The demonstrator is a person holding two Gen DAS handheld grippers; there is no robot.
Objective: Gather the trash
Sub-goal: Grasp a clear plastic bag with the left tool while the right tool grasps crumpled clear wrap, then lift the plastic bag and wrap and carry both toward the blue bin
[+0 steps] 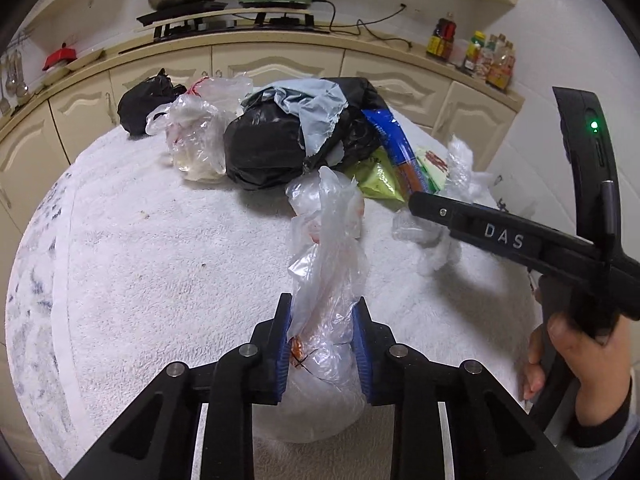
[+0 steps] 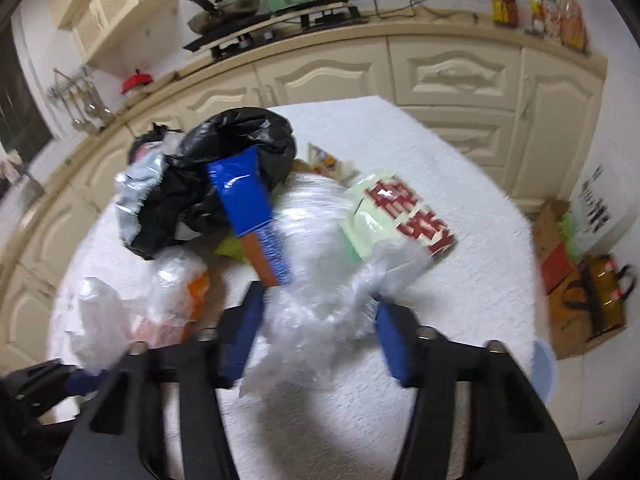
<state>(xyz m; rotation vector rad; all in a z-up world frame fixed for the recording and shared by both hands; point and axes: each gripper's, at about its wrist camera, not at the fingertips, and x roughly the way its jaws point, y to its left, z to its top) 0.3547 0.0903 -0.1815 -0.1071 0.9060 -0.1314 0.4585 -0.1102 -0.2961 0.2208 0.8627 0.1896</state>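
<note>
We see our left gripper [image 1: 323, 322] pinching a clear plastic bag [image 1: 326, 248] between its blue pads [image 1: 282, 344]; the jaws stand narrow, pressed in on the crumpled film from both sides, and the bag rises up out of them over the white towel-covered table [image 1: 152, 248]. Our right gripper [image 2: 318, 322] has its jaws wider apart, with a wad of clear crinkled plastic wrap [image 2: 316, 280] bunched between its blue pads [image 2: 390, 340]; the wad touches both pads, so we read it as gripped, though the right wrist view is blurred. In the left wrist view that same gripper reaches in from the right, held by a hand [image 1: 576, 344], with its tip in the wrap [image 1: 440, 240]. The rest of the trash lies heaped toward the far side of the table: a black bag [image 1: 264, 152], a pale blue sheet [image 1: 316, 108], a blue wrapper [image 2: 244, 196], a green packet [image 1: 378, 180] and a pale green package with red characters [image 2: 400, 216].
</note>
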